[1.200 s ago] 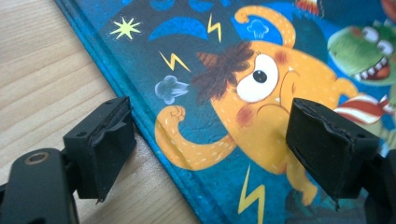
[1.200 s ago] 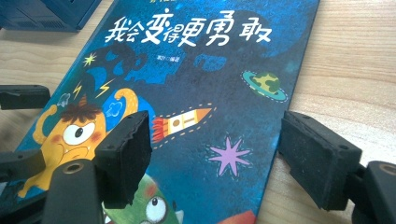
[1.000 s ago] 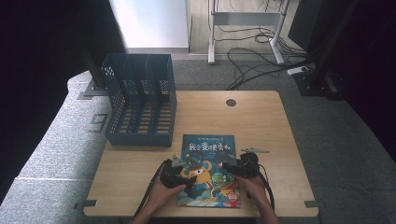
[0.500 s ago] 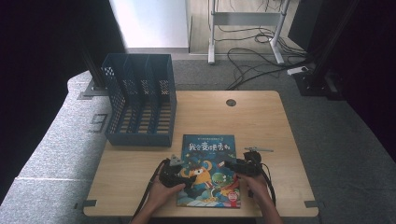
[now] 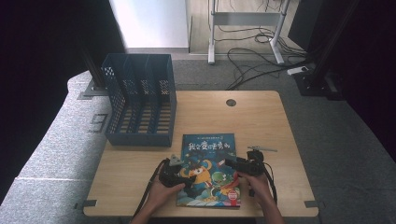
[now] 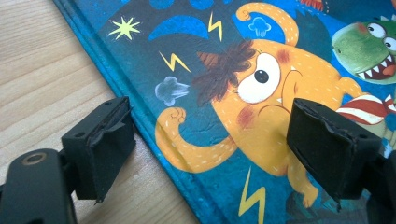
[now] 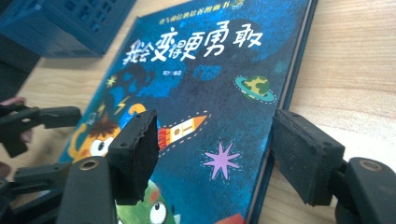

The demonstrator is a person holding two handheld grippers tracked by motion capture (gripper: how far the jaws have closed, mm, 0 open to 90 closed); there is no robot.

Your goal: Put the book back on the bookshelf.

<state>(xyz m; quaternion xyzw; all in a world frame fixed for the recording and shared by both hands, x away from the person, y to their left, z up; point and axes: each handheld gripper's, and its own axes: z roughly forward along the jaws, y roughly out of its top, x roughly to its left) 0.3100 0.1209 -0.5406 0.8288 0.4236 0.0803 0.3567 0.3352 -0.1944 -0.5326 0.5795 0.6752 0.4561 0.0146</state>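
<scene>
Even soft light, dark surroundings, slight blur

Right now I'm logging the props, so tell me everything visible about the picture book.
The blue hardcover picture book lies flat and closed, cover up, on the wooden table, near its front edge. Its glossy cover shows white Chinese title characters, an orange monster, a green dinosaur, a rocket and stars. An open hand-held gripper straddles each side edge.

Picture book (image 5: 209, 169): dark blue cover, white title characters, orange monster with brown hair, green dinosaur, yellow lightning bolts, purple star, orange-and-white rocket, green ringed planet. File organizer (image 5: 140, 100): blue plastic, perforated hole pattern on the dividers. Desk (image 5: 261, 116): light wood grain, 1 dark round grommet (image 5: 230, 102). Left claw (image 6: 210, 154) and right claw (image 7: 219, 158): matte black.
</scene>
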